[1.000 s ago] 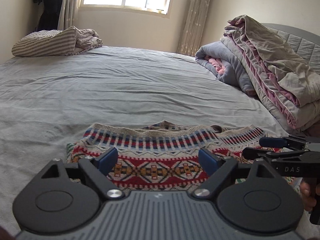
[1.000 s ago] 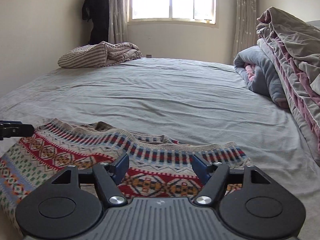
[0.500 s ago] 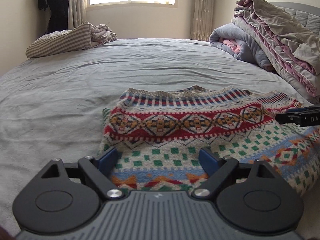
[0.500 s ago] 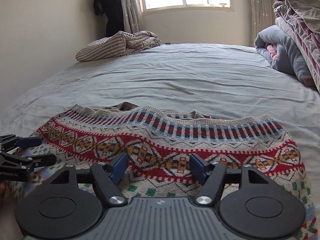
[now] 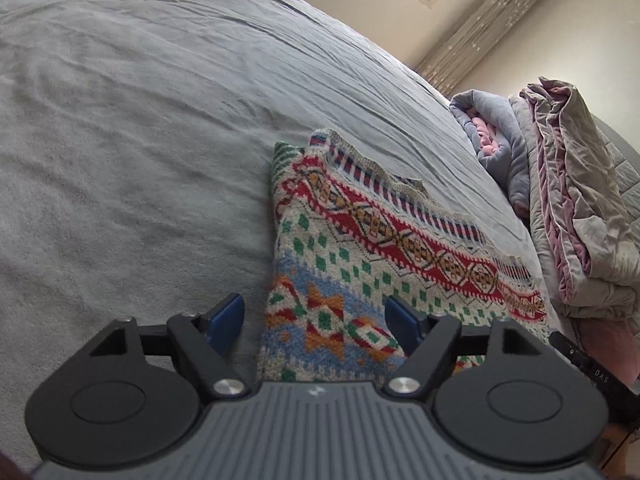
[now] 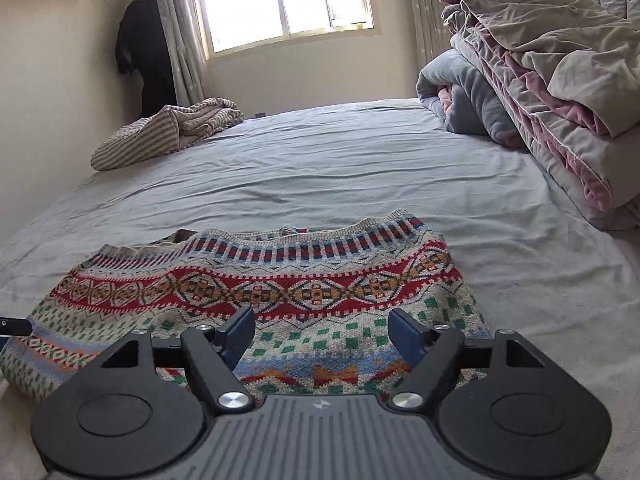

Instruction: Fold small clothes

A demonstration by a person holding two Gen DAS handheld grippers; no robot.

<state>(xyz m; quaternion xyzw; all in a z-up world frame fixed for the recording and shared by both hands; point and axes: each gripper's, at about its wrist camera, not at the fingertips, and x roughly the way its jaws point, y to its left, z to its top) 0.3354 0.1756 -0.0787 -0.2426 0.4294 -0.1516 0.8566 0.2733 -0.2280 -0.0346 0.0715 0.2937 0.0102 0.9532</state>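
Note:
A small patterned knit sweater [image 5: 360, 256] with red, blue, green and orange bands lies folded flat on the grey bed sheet [image 5: 140, 128]; it also shows in the right wrist view [image 6: 280, 292]. My left gripper [image 5: 316, 320] is open and empty, tilted, over the sweater's near left corner. My right gripper [image 6: 322, 332] is open and empty above the sweater's near edge. The right gripper's tip shows at the left wrist view's right edge [image 5: 580, 360]. The left gripper's tip shows at the right wrist view's left edge [image 6: 14, 326].
A pile of folded quilts [image 6: 540, 88] and a grey blanket [image 6: 464, 96] stand along the right side of the bed. A striped blanket [image 6: 168, 132] lies at the far left, below the window [image 6: 284, 0]. Dark clothing [image 6: 140, 52] hangs in the corner.
Both grippers have drawn back toward me and risen, so more of the sweater shows. The left gripper has tilted and shifted toward the sweater's left edge. Both stay open.

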